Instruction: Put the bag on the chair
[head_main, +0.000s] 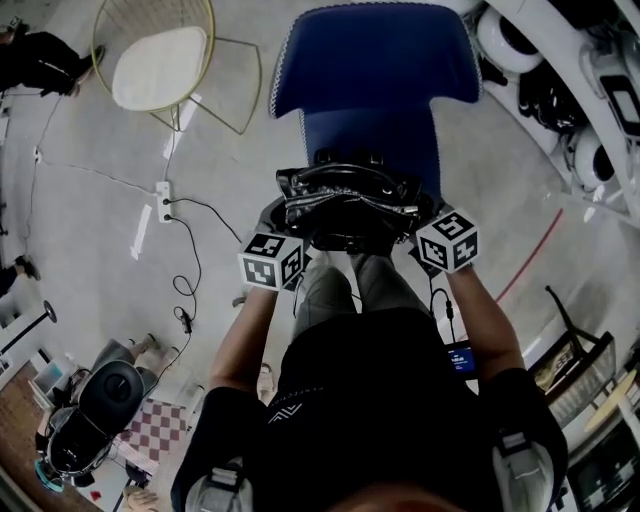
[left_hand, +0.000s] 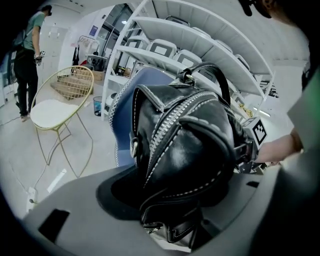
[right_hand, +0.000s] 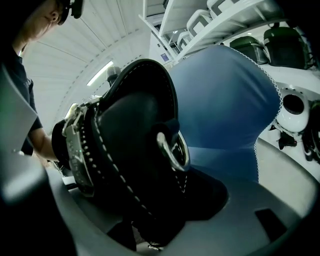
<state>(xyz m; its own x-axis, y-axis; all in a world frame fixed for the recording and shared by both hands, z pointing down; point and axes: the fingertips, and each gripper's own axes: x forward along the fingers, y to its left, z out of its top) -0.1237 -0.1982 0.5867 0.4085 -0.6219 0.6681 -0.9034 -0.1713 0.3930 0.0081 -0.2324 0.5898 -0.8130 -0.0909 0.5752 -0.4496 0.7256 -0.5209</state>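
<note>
— Grey workshop floor fills our frame, with a power strip and its cable lying across it. At far left stands a wire chair with a pale cushion. What do we carry at centre?

— We hold the black bag slung between both tools. The left gripper is clamped on the bag's left end, its jaws spread wide around the end panel. The bag sits over the front of the blue chair, level with the seat. We cannot tell whether its base touches the cushion yet.

— And to the right?

— The right gripper is likewise closed on the opposite end, just beside a metal ring. White shelving rises behind the chair.

— How do we expect the bag to handle?

— We judge it soft-sided and glossy, so it is likely to sag in the middle and a little slick under the pads. With its long zip and metal fittings it probably has some weight, but it does not look fragile.

— Where is the best place to hold it?

— We think the two ends, as now, because the stitched seams give the pads something firm. The looped handles on top would also serve. We would set it well back on the seat, since a soft bag left at the edge could slump forward.
</note>
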